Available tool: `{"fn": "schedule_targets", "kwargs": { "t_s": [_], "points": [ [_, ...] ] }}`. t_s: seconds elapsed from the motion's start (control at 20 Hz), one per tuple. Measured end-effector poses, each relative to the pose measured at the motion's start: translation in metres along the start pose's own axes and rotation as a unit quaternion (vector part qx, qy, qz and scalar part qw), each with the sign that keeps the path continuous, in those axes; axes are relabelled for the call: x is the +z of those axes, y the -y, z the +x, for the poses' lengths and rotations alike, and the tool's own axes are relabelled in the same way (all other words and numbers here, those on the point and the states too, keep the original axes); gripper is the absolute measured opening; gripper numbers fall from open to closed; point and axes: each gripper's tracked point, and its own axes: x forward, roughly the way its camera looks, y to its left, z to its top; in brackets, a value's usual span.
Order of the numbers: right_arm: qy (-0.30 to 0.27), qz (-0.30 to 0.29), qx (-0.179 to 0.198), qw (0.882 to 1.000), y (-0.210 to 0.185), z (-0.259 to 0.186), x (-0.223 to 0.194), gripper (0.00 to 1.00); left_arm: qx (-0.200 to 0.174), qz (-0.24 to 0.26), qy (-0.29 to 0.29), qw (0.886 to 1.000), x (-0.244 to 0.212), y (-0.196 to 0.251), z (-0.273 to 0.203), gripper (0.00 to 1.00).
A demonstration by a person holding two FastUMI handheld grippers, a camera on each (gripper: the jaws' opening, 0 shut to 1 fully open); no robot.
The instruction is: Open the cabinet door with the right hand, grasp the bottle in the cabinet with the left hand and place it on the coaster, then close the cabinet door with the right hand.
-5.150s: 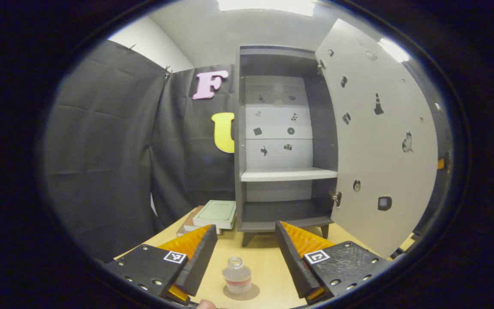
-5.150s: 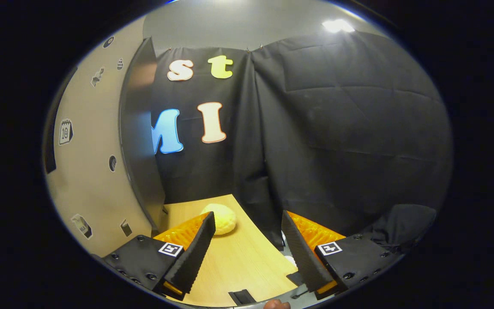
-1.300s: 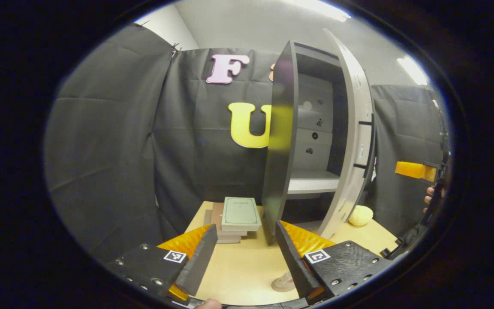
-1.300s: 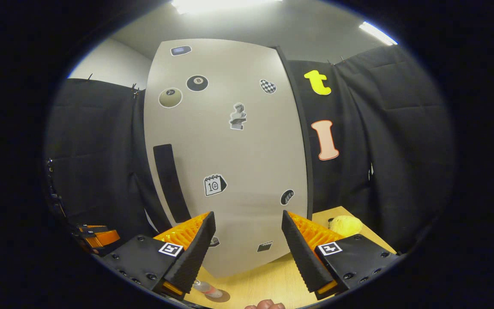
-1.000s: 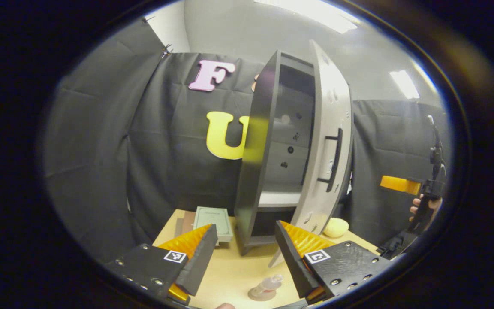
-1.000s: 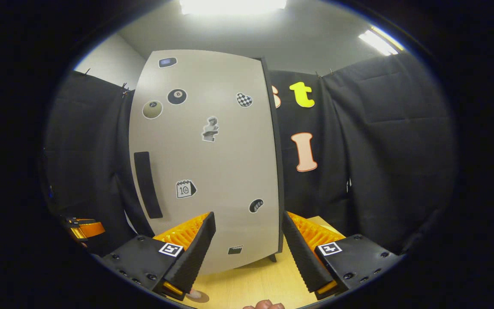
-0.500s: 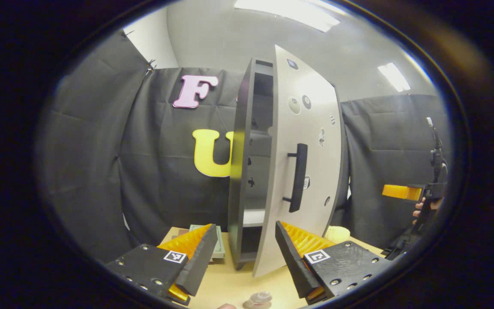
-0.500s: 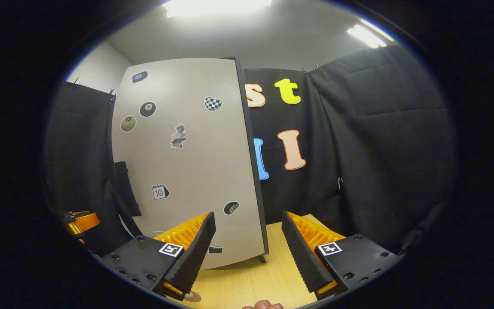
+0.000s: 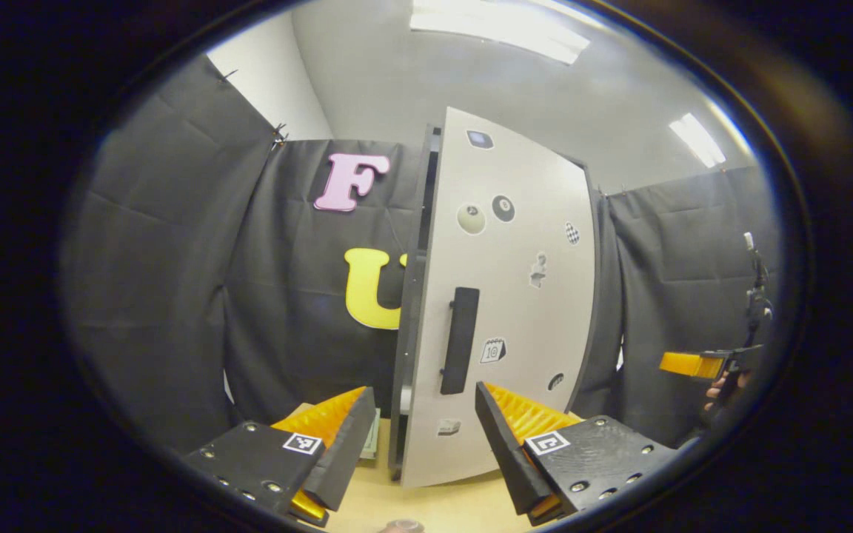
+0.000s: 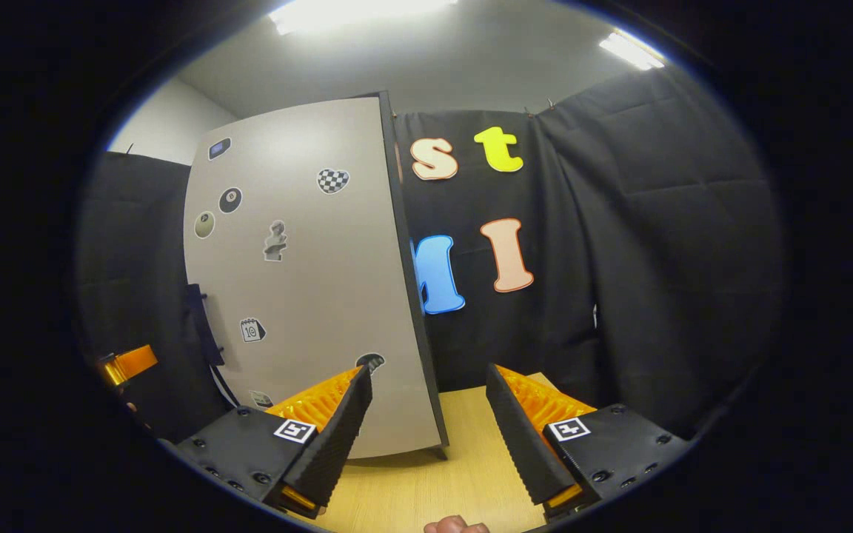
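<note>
**Door nearly shut, last step almost done**

Cabinet door (image 9: 504,296) sat almost flush, thin gap at its handle (image 9: 460,340) edge. Left gripper (image 9: 419,437) and right gripper (image 10: 426,433) fingers both spread, empty. Bottle top (image 9: 400,526) barely showed on table (image 10: 426,481), near edge; coaster hidden.

Bottle (image 9: 401,526) cut off at bottom edge; stickers on cabinet door (image 9: 504,296) too small.

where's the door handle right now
In the left gripper view the dark vertical handle sits on the pale cabinet door, near its left edge at mid-height, just left of the calendar sticker and above the left gripper.
</note>
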Motion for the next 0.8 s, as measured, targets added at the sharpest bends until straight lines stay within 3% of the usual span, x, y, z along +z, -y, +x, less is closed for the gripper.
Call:
{"fn": "schedule_targets", "kwargs": {
  "t_s": [0.1,0.3,0.7,0.8],
  "points": [
    [-0.007,-0.003,0.014,1.000,0.005,-0.001,-0.003,0.98,0.012,0.006,-0.009,1.000,-0.004,0.011,-0.005,0.82],
    [-0.017,-0.005,0.055,0.998,0.010,-0.007,-0.010,0.98,0.064,0.067,-0.009,0.996,-0.002,0.029,-0.020,0.81],
    [-0.009,-0.016,0.100,0.995,0.009,-0.021,-0.004,0.98,0.104,0.046,-0.028,0.993,-0.021,0.075,-0.036,0.86],
    [-0.017,-0.016,0.100,0.995,0.009,-0.022,-0.006,0.98,0.100,0.047,-0.027,0.993,-0.016,0.079,-0.037,0.82]
  ]
}}
